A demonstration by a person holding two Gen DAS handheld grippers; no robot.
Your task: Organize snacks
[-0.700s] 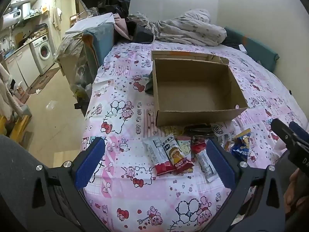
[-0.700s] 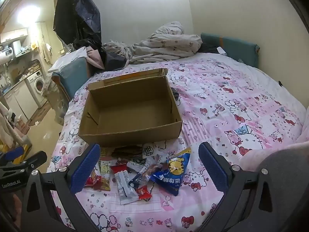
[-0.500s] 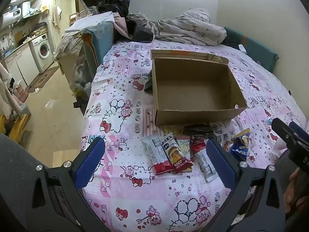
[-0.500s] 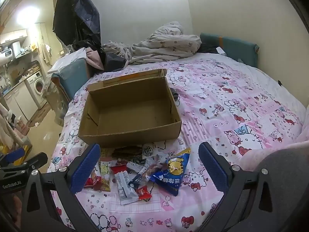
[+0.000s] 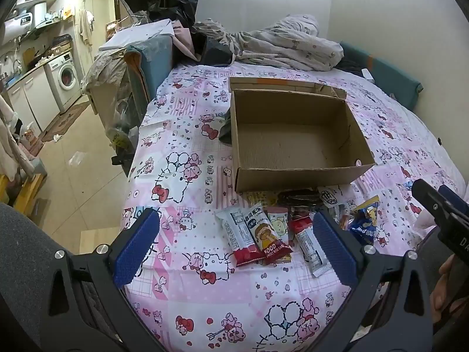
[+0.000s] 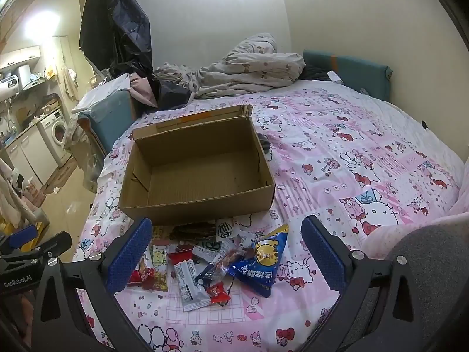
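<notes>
Little has moved since the earlier frames: both views sit almost where they were, and the snack pile lies unchanged. Both grippers hang above the near edge of the bed (image 5: 181,146), tilted down toward it.

Left gripper (image 5: 234,243) has its 2 blue pads spread wide with nothing between them; below it lie a red-and-white wafer packet (image 5: 239,239), a rice cake packet (image 5: 265,239) marked "FOOD", and a silver bar wrapper (image 5: 310,249).

Right gripper (image 6: 225,255) is likewise wide apart and holds nothing. Under it sit a blue triangular snack bag (image 6: 261,264) and a small red candy (image 6: 218,292).

All snacks rest on the pink cartoon-cat sheet just in front of the open cardboard box (image 6: 202,205), which holds nothing.
</notes>
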